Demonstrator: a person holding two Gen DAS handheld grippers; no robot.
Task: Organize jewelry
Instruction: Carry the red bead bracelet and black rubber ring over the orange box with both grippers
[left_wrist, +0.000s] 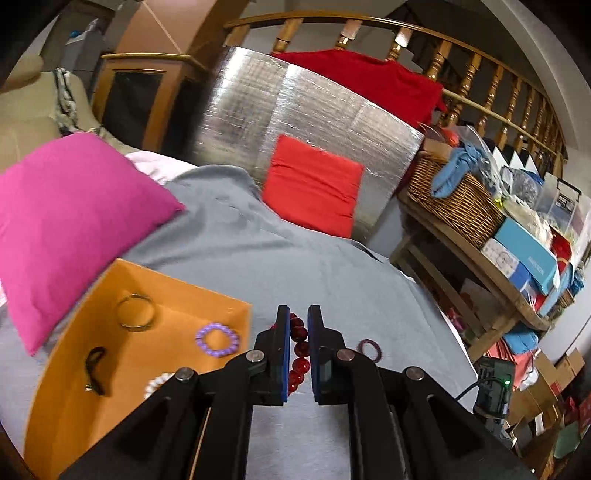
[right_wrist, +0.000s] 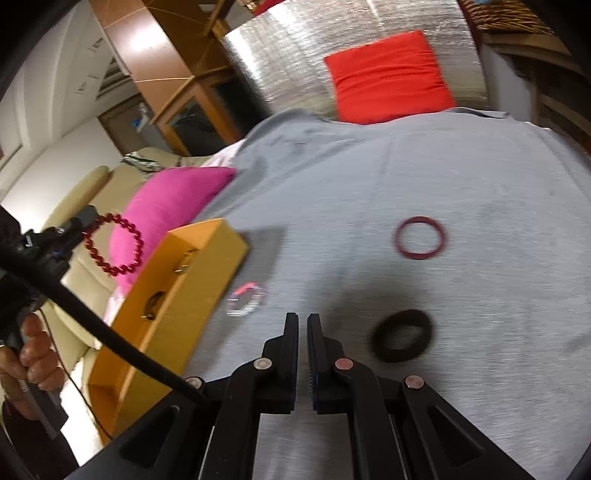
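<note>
Left gripper (left_wrist: 298, 321): jaws closed on the red bead bracelet (left_wrist: 300, 350), lifted above the grey cloth (left_wrist: 295, 266).
Right gripper (right_wrist: 302, 325): jaws narrow, nothing between them.
Orange box (left_wrist: 207, 291): near the cloth's left edge; gold bangle (left_wrist: 135, 311) and purple bead bracelet (left_wrist: 218, 339) inside.
Red ring (right_wrist: 420, 237): on the cloth, mid-right.
Black hair tie (right_wrist: 402, 335): on the cloth, just beside the right gripper.
</note>
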